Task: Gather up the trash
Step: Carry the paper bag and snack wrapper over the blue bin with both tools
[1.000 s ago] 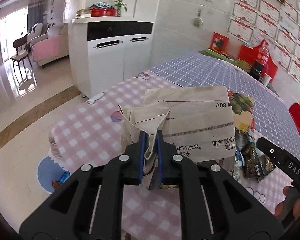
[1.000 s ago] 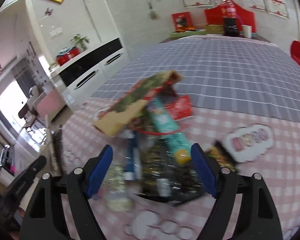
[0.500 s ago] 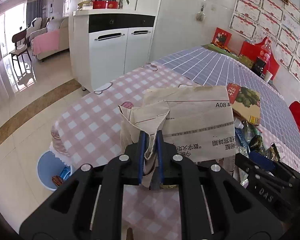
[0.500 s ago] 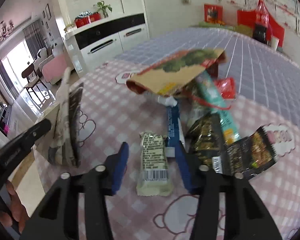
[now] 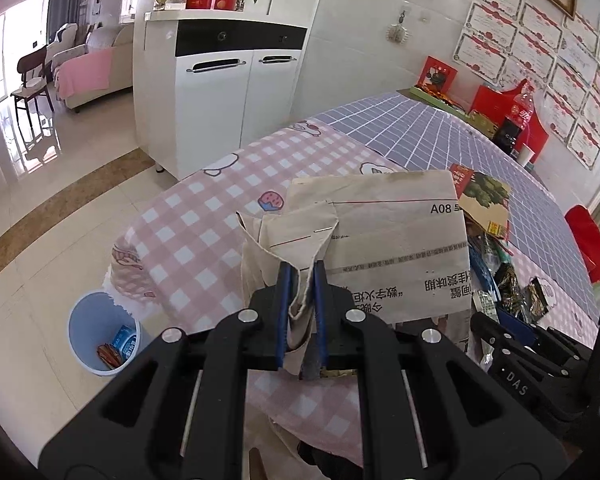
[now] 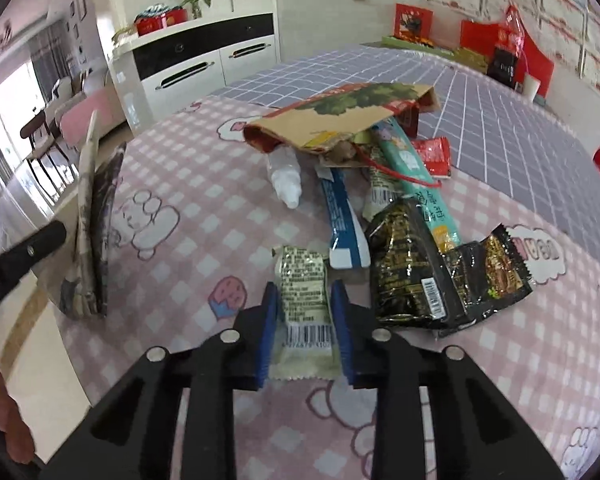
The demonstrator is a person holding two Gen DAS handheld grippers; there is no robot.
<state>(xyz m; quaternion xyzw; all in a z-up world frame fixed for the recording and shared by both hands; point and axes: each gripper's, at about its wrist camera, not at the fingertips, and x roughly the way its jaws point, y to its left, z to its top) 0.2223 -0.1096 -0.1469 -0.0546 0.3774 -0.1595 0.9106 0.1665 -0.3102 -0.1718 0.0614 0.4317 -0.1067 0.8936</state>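
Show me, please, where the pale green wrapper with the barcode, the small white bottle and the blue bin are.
pale green wrapper (image 6: pixel 303 300): right wrist view, its printed middle.
small white bottle (image 6: pixel 286 176): right wrist view, its body.
blue bin (image 5: pixel 85 316): left wrist view, its inner wall.

The right gripper (image 6: pixel 303 328) now sits low over the pink checked tablecloth (image 6: pixel 204 184), its jaws just closing around the pale green snack wrapper (image 6: pixel 304 300), blue pads flanking the packet. In the left view, the blue bin (image 5: pixel 100 334) comes into fuller sight.
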